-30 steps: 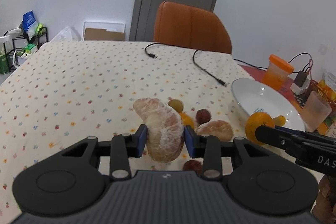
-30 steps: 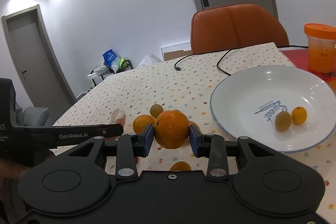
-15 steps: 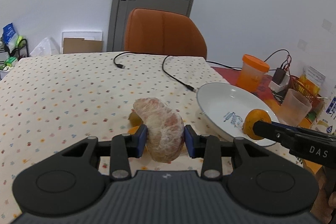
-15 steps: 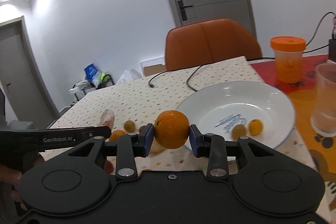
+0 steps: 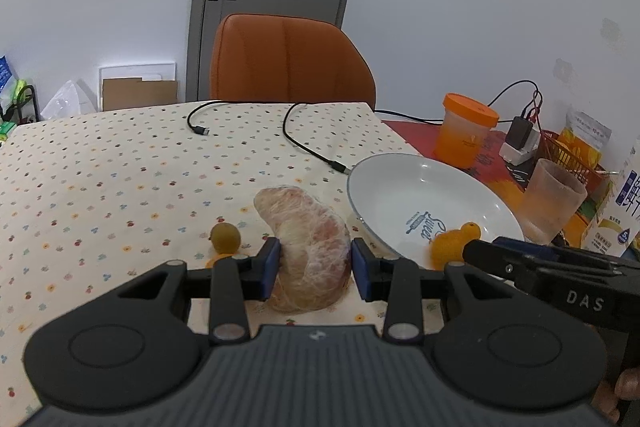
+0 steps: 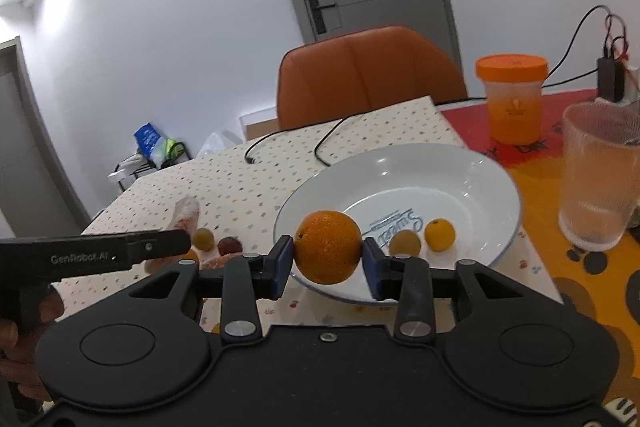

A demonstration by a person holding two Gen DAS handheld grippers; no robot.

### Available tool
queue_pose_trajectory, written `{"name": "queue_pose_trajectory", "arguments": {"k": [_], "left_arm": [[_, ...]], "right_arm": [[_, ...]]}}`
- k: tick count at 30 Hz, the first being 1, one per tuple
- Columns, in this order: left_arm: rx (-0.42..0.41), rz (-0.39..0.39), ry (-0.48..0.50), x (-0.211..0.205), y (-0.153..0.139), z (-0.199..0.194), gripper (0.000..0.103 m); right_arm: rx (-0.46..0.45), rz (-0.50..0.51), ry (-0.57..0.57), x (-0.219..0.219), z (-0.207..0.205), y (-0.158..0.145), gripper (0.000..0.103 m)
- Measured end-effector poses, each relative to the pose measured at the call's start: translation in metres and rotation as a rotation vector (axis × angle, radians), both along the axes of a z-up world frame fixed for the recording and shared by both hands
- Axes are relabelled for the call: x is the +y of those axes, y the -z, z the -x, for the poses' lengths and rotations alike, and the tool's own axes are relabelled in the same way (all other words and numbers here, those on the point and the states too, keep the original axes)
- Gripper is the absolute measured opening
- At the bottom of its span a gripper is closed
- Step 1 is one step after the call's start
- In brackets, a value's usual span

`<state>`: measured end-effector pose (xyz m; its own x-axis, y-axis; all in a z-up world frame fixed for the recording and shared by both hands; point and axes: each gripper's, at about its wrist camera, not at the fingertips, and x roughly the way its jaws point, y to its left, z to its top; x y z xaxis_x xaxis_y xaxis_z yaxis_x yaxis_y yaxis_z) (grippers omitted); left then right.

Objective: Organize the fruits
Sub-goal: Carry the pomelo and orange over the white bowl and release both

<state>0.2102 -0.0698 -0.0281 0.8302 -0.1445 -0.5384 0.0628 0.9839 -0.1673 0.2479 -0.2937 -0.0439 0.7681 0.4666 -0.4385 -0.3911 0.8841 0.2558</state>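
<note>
My left gripper (image 5: 314,269) is shut on a peeled pomelo segment (image 5: 308,247), held above the dotted tablecloth just left of the white plate (image 5: 384,183). My right gripper (image 6: 327,265) is shut on an orange (image 6: 327,247) and holds it over the near rim of the white plate (image 6: 480,167). In the plate lie a small yellow-brown fruit (image 6: 405,243) and a small orange kumquat (image 6: 439,235). The orange also shows in the left wrist view (image 5: 446,249). A small green-brown fruit (image 5: 226,238) sits on the cloth left of the pomelo.
A frosted glass (image 6: 600,179) and an orange-lidded cup (image 6: 512,99) stand right of the plate. A milk carton (image 5: 616,211) is at the far right. Two black cables (image 5: 308,143) lie across the cloth. An orange chair (image 5: 288,63) stands behind the table. Loose fruits (image 6: 230,246) lie left of the plate.
Both grippers have moved right toward the plate with their fruit still held. The orange is now over the plate's near rim. The pomelo is closer to the plate's left edge.
</note>
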Motion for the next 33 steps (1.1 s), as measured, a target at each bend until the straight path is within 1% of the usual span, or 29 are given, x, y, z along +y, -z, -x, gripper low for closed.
{"name": "queue_pose_trajectory", "arguments": {"k": [1,2,3,5,18,26,28,30,32,33], "left_arm": [[0.001,-0.002,0.003,-0.002,0.0,-0.001,0.037],[0.0,-0.005,0.007,-0.004,0.0,-0.003,0.037],[-0.001,-0.007,0.011,-0.006,-0.001,-0.003,0.037],[-0.003,-0.013,0.024,-0.01,-0.002,-0.005,0.037],[-0.011,-0.031,0.118,-0.048,-0.006,-0.027,0.037],[-0.024,-0.034,0.14,-0.065,-0.013,-0.041,0.038],[-0.031,-0.032,0.135,-0.067,-0.015,-0.043,0.041],[-0.025,-0.034,0.13,-0.066,-0.015,-0.043,0.049],[-0.014,-0.038,0.12,-0.064,-0.014,-0.043,0.053],[-0.013,-0.041,0.115,-0.063,-0.014,-0.042,0.054]], "right_arm": [[-0.003,0.0,-0.005,0.0,0.0,0.0,0.046],[-0.008,0.003,-0.005,0.0,0.0,0.0,0.052],[-0.02,0.008,-0.001,0.0,0.002,-0.001,0.055],[-0.037,0.021,0.008,-0.001,0.004,-0.001,0.055],[-0.038,-0.018,0.096,-0.038,0.012,0.001,0.055],[-0.036,-0.029,0.14,-0.055,0.016,0.002,0.055],[-0.037,-0.031,0.15,-0.058,0.018,0.002,0.055],[-0.035,-0.034,0.157,-0.061,0.018,0.002,0.055],[-0.033,-0.034,0.161,-0.062,0.019,0.003,0.055],[-0.032,-0.034,0.162,-0.063,0.019,0.003,0.055]]}}
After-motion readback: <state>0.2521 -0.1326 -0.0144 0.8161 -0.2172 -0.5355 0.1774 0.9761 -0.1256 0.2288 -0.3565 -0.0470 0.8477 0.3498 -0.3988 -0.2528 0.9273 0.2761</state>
